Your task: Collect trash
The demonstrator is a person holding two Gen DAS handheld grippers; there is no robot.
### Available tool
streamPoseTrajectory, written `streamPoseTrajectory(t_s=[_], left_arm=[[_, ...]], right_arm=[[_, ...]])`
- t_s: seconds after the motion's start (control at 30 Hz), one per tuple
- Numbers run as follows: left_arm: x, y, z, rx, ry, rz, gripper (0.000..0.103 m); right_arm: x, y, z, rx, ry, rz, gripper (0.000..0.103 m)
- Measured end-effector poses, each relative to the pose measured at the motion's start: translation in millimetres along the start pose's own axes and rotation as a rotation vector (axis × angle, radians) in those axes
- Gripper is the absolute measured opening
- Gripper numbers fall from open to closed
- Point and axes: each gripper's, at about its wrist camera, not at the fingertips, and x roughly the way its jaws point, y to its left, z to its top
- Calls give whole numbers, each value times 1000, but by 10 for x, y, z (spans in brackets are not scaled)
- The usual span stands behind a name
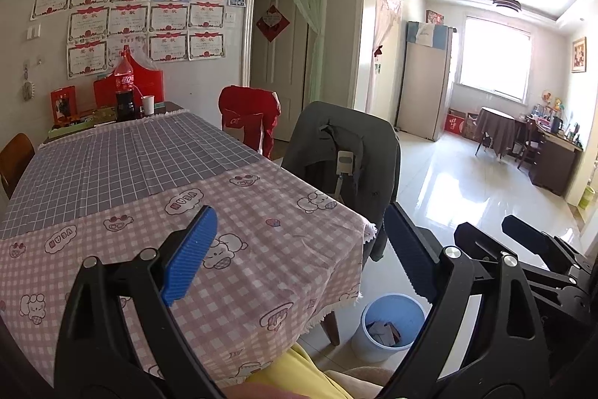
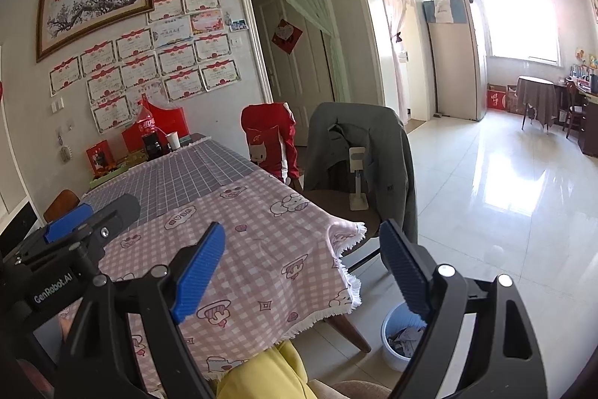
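Observation:
My left gripper [image 1: 299, 212] hangs open over the near corner of the table with the pink checked cloth [image 1: 261, 219], with nothing between its blue pads. To its right my right gripper [image 2: 302, 227] is open as well and holds nothing. Each shows in the other's view: the right gripper [image 1: 486, 227] at the right edge, the left gripper [image 2: 101, 212] at the left edge. On the floor below the table corner stands a light blue bin [image 1: 396, 313] [image 2: 388, 324]. Crumpled paper and scraps [image 1: 385, 331] [image 2: 403, 339] lie inside it.
A chair with a grey jacket [image 1: 336, 144] and a chair with a red garment [image 1: 250, 114] stand along the table's right side. A cola bottle [image 1: 125, 88] and a paper cup [image 1: 148, 104] stand at the far end. Glossy tiled floor [image 1: 467, 182] stretches to the right.

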Motion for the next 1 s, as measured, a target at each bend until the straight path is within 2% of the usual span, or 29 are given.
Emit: streamPoseTrajectory(t_s=[1.0], left_arm=[[-30, -106, -22, 20, -9, 6, 89]], right_arm=[[11, -35, -49, 17, 11, -12, 83]])
